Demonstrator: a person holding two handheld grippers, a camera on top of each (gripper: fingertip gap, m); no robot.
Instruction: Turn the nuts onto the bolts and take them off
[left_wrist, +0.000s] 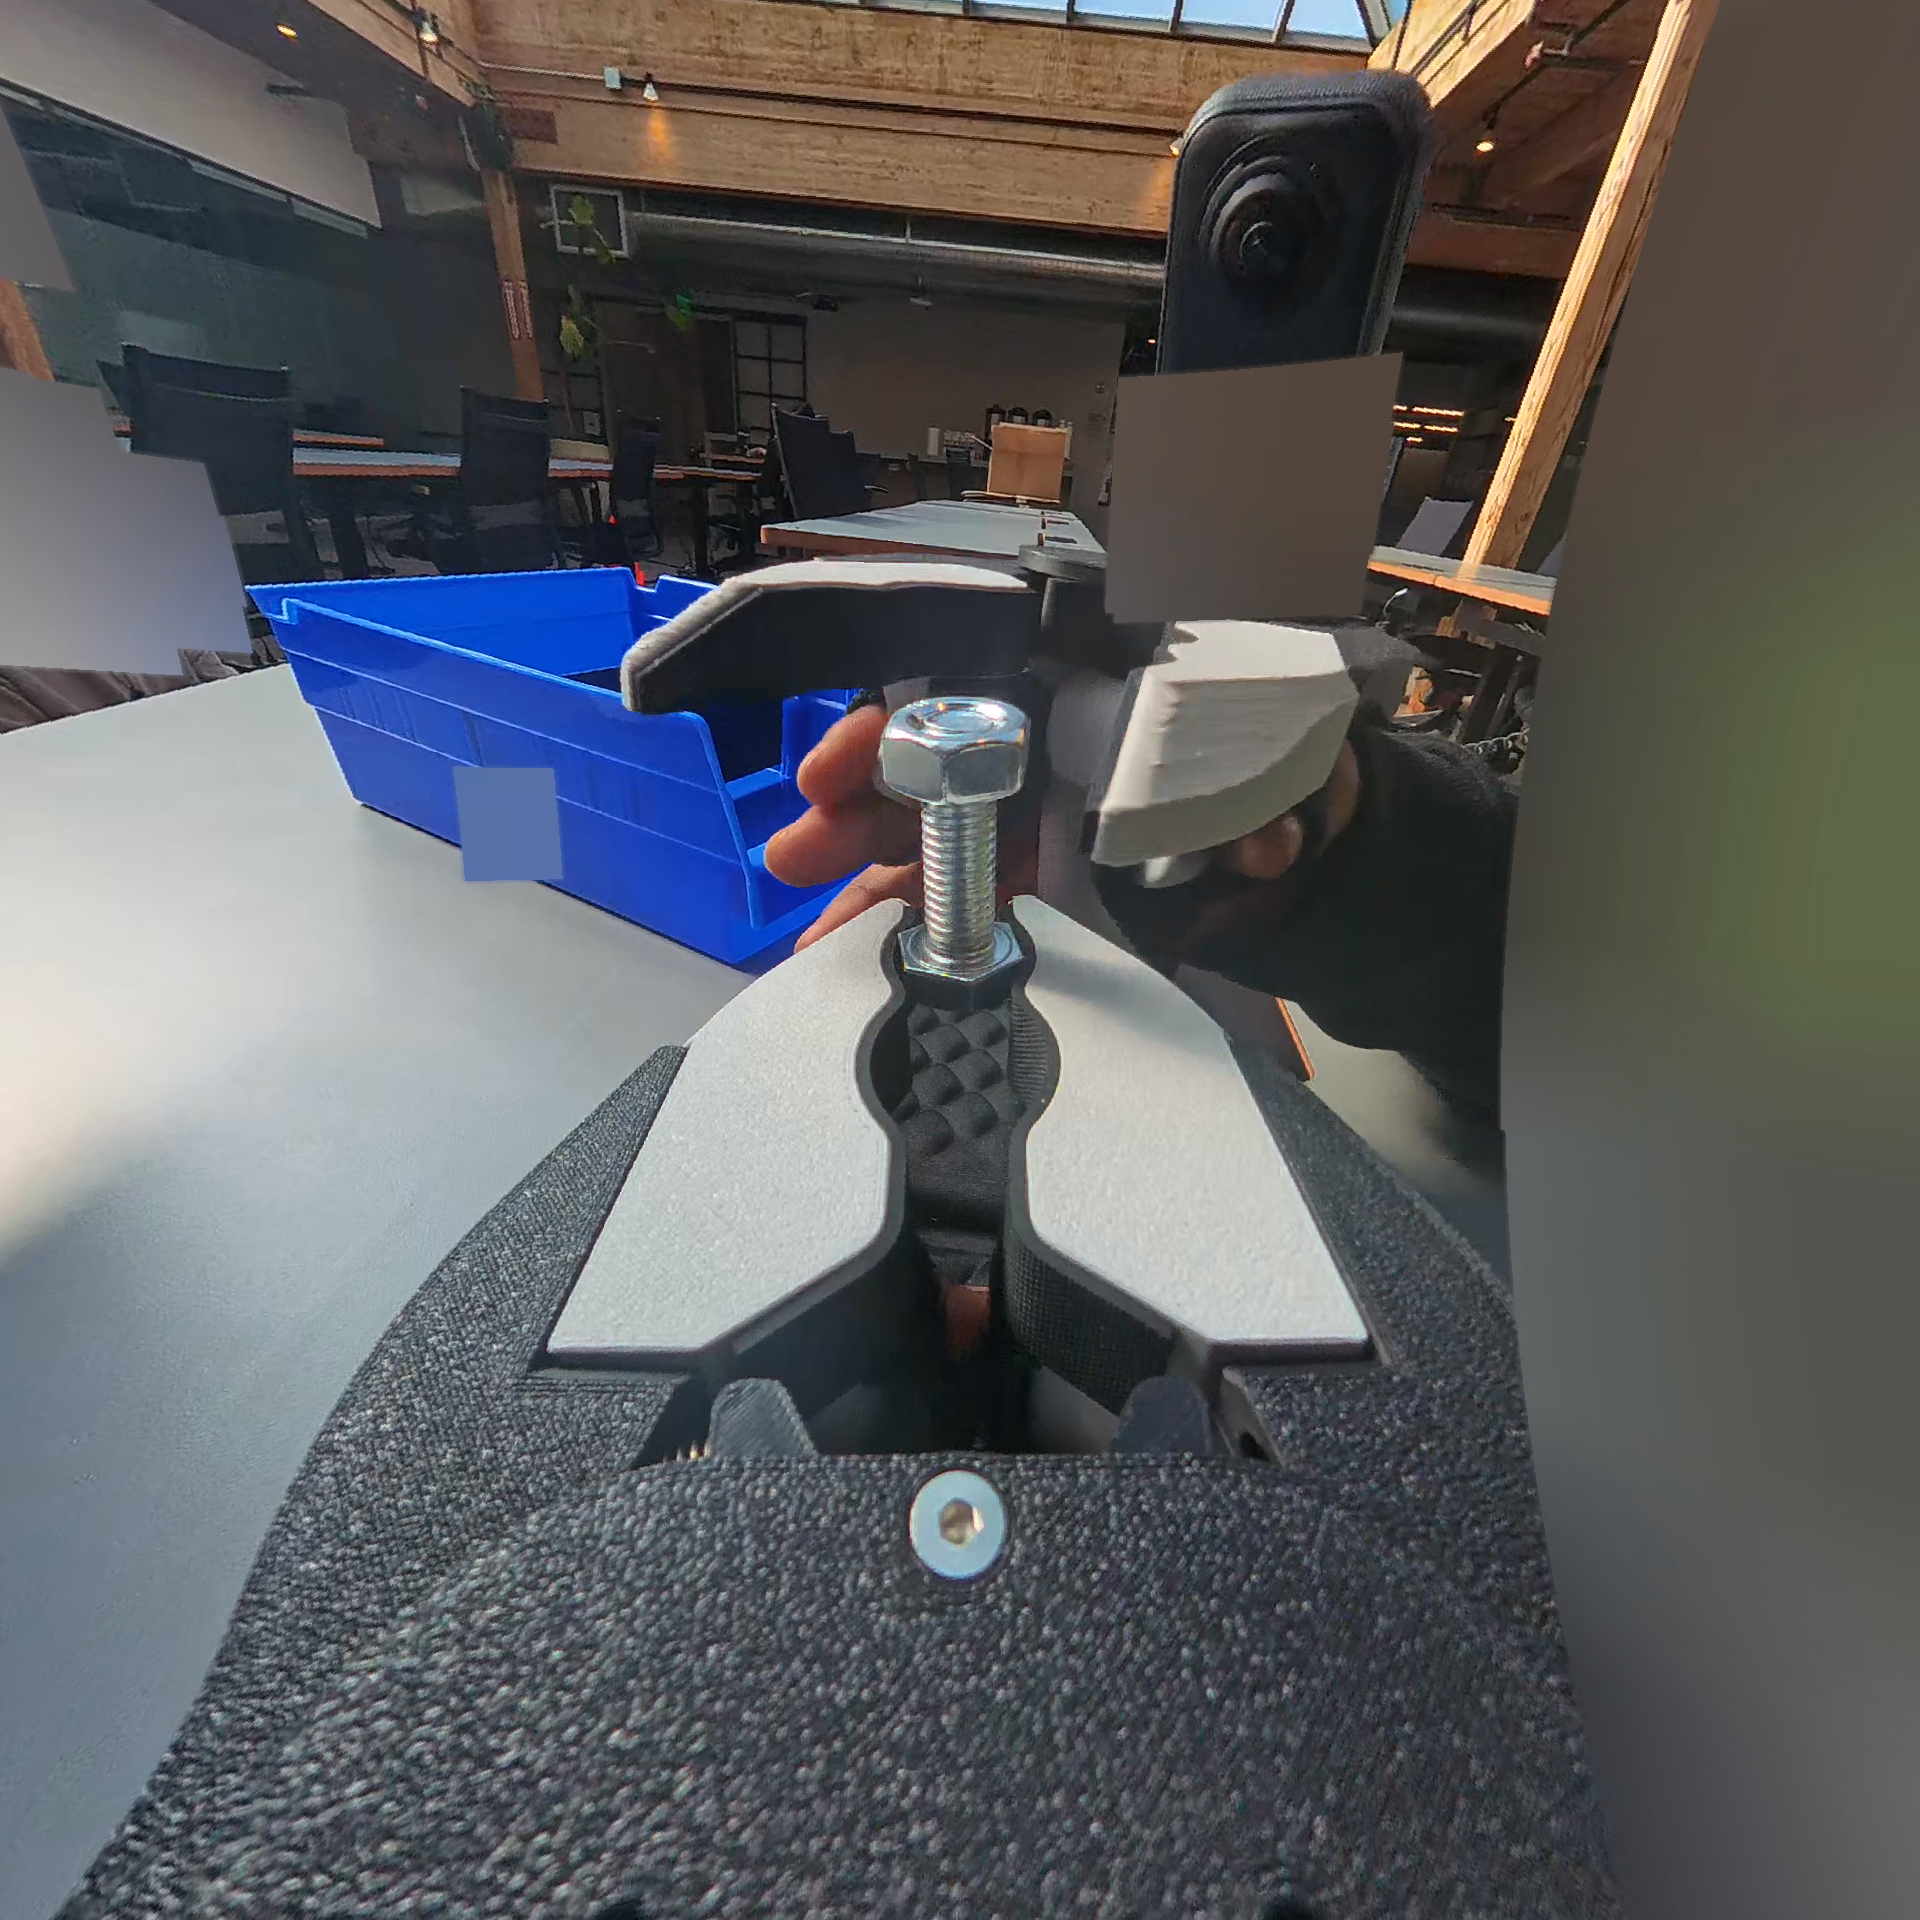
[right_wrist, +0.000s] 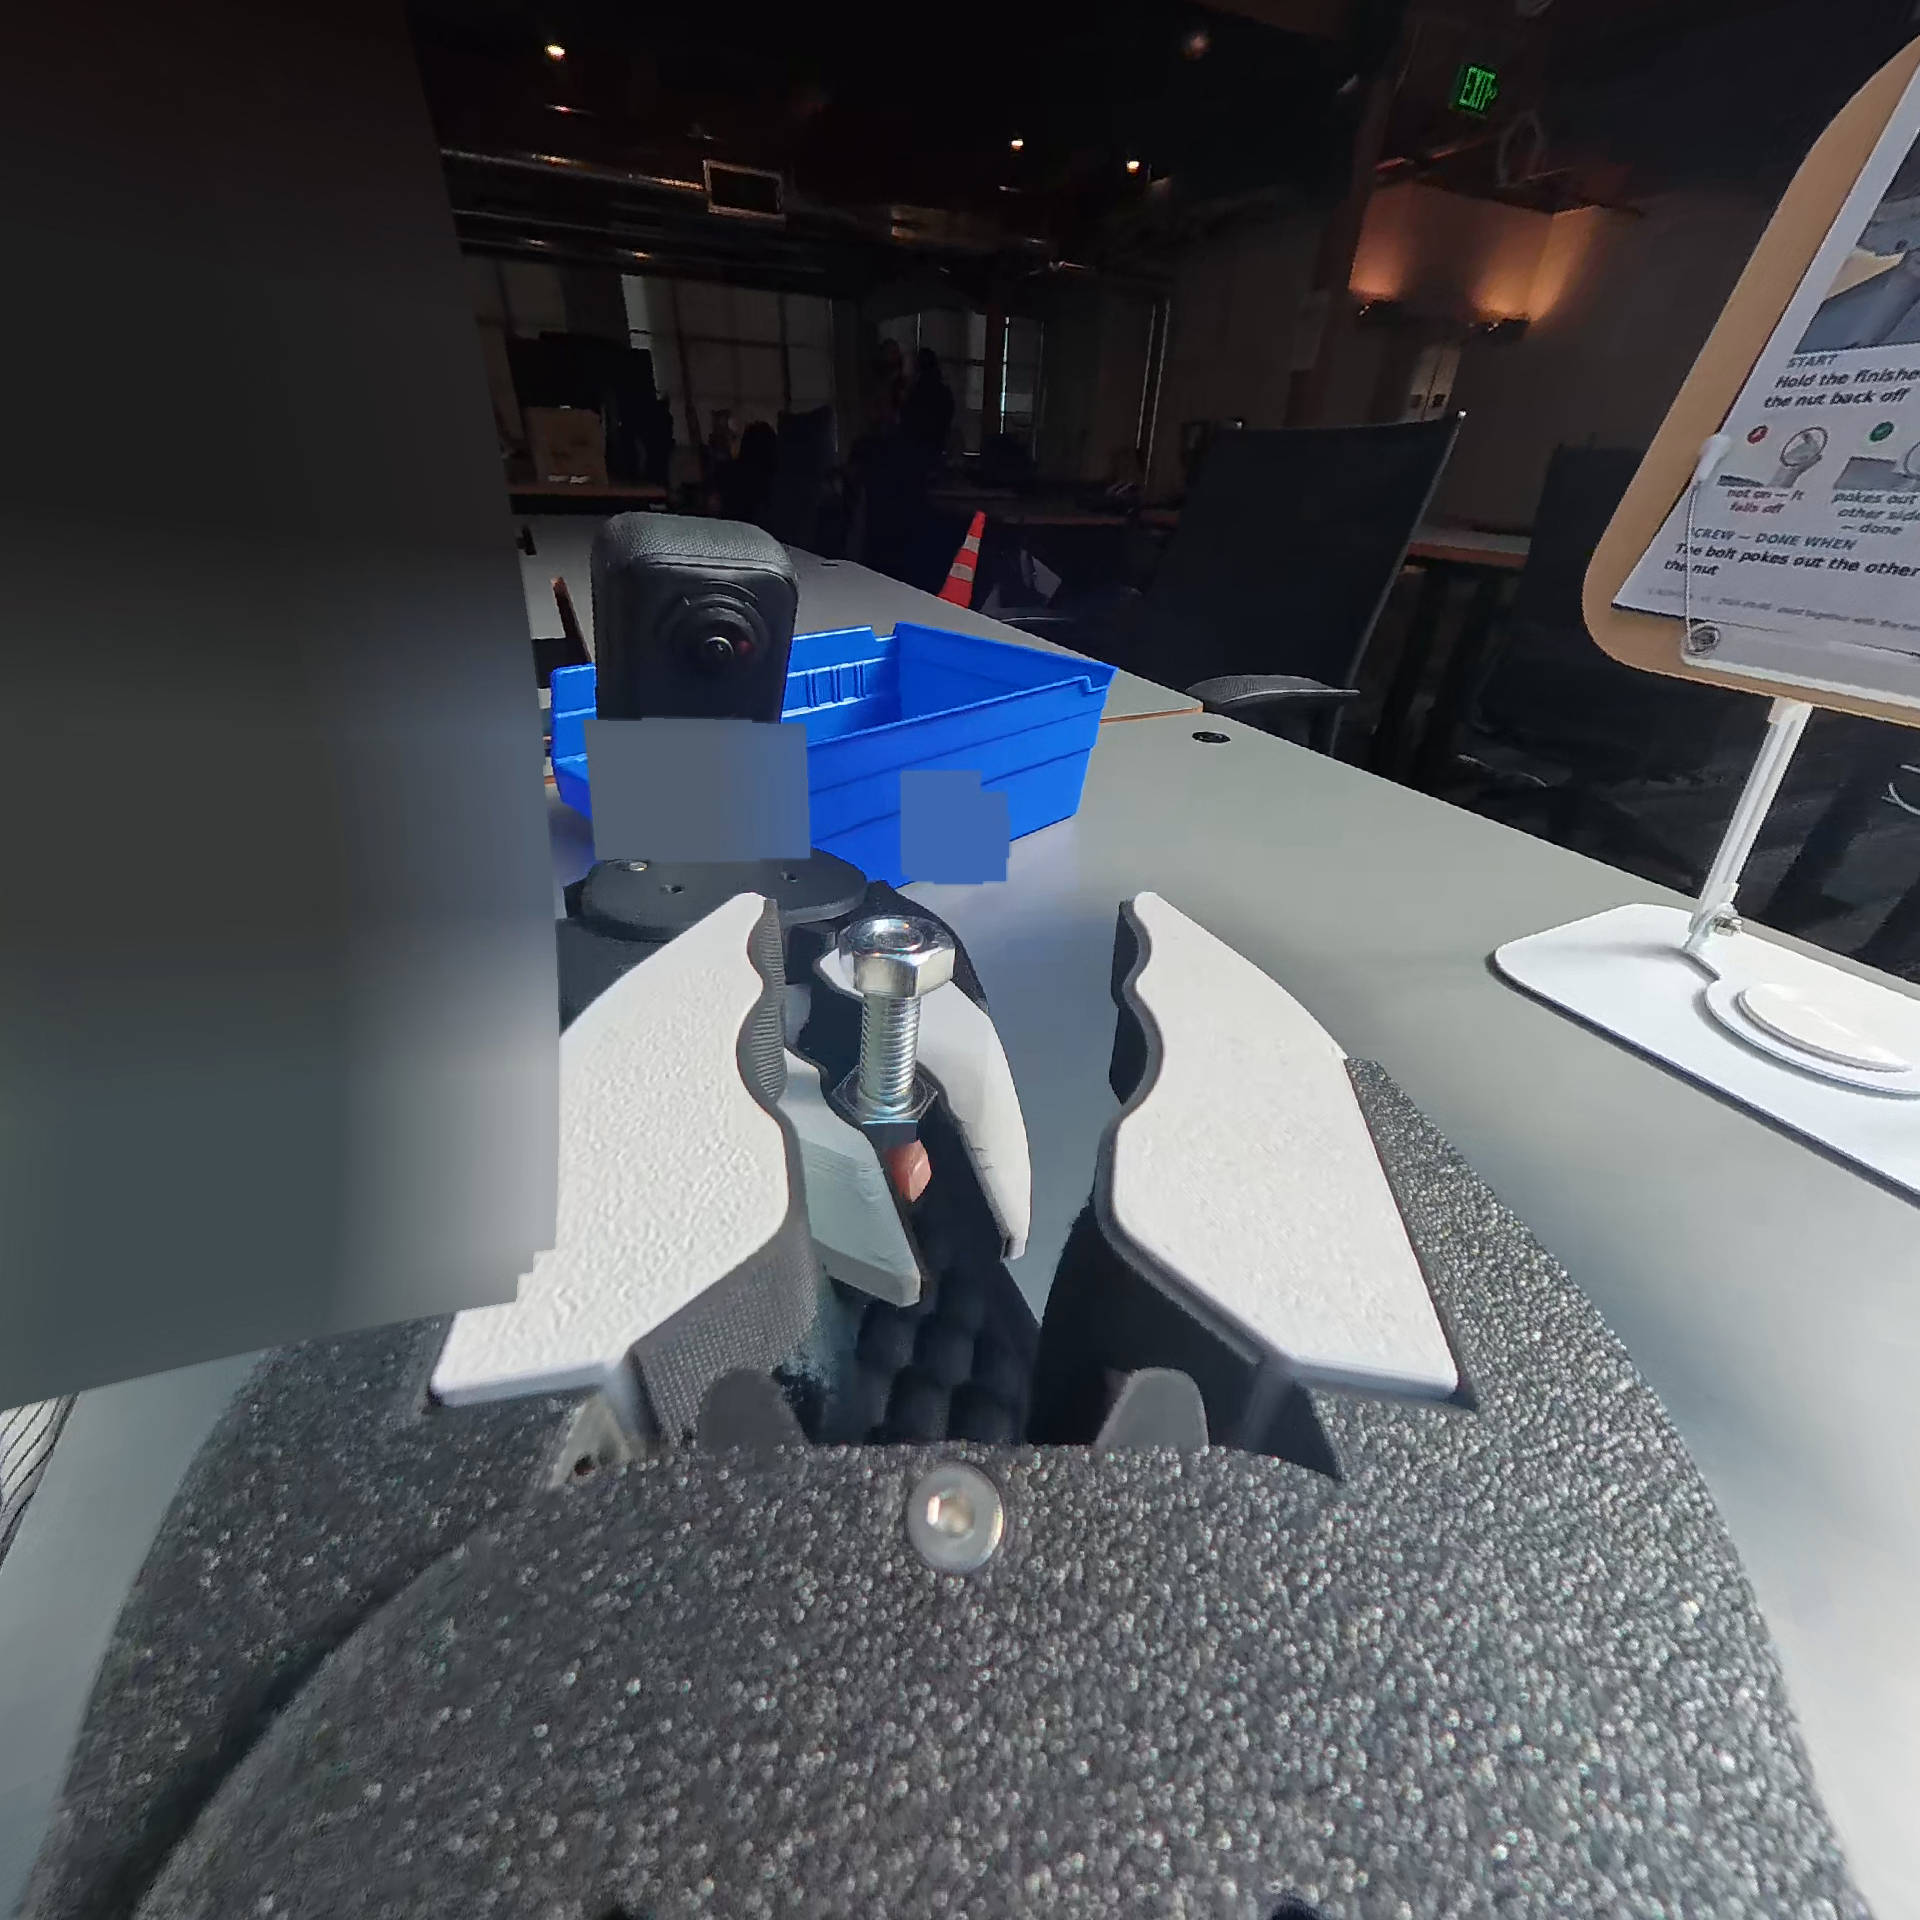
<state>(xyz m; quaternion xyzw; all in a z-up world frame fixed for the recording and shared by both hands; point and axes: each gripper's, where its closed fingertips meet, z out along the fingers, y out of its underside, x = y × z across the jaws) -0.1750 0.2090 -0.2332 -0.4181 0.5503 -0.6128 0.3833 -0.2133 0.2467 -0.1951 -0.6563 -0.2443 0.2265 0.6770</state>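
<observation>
A silver bolt (left_wrist: 958, 862) stands upright, head up, with a hex nut (left_wrist: 964, 951) threaded low on its shank. My left gripper (left_wrist: 961, 925) is shut on the nut and holds the bolt above the grey table (left_wrist: 260, 987). My right gripper (right_wrist: 945, 914) is open, and its fingers (left_wrist: 1216, 748) stand apart on either side of the bolt head (right_wrist: 896, 951) without touching it. The right wrist view shows the left gripper (right_wrist: 894, 1107) clamped on the nut (right_wrist: 888, 1103) between my open fingers. A gloved hand (left_wrist: 1351, 914) holds the right gripper.
A blue plastic bin (left_wrist: 520, 707) sits on the table behind the grippers and also shows in the right wrist view (right_wrist: 935, 717). A clipboard with an instruction sheet (right_wrist: 1766, 416) stands on a white base (right_wrist: 1662, 997) at the right. Chairs and other tables lie beyond.
</observation>
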